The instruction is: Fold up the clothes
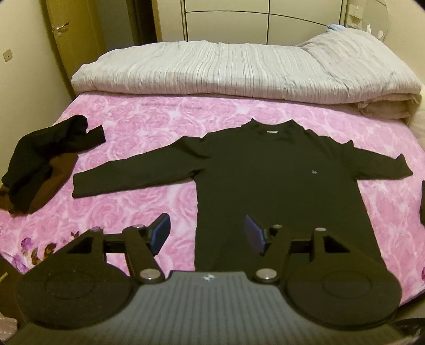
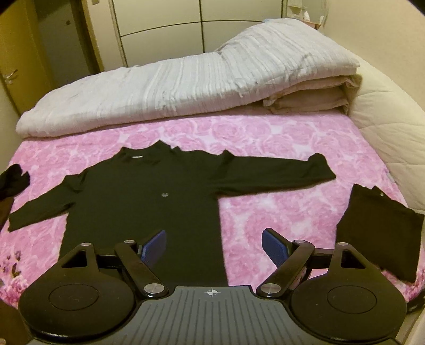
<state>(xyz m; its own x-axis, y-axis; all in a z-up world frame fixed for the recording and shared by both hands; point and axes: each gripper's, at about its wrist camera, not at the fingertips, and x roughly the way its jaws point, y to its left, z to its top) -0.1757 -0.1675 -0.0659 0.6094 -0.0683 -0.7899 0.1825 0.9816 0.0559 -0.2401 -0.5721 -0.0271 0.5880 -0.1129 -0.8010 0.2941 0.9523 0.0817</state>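
Observation:
A black long-sleeved shirt lies flat, face up, on the pink rose bedspread, both sleeves spread out sideways, collar toward the far side. It also shows in the right wrist view. My left gripper is open and empty, held above the shirt's lower left hem. My right gripper is open and empty, held above the shirt's lower right hem. Neither gripper touches the cloth.
A crumpled pile of black and brown clothes lies at the bed's left edge. A folded black garment lies at the right edge. A folded white-grey duvet fills the far side. Wardrobe doors stand behind it.

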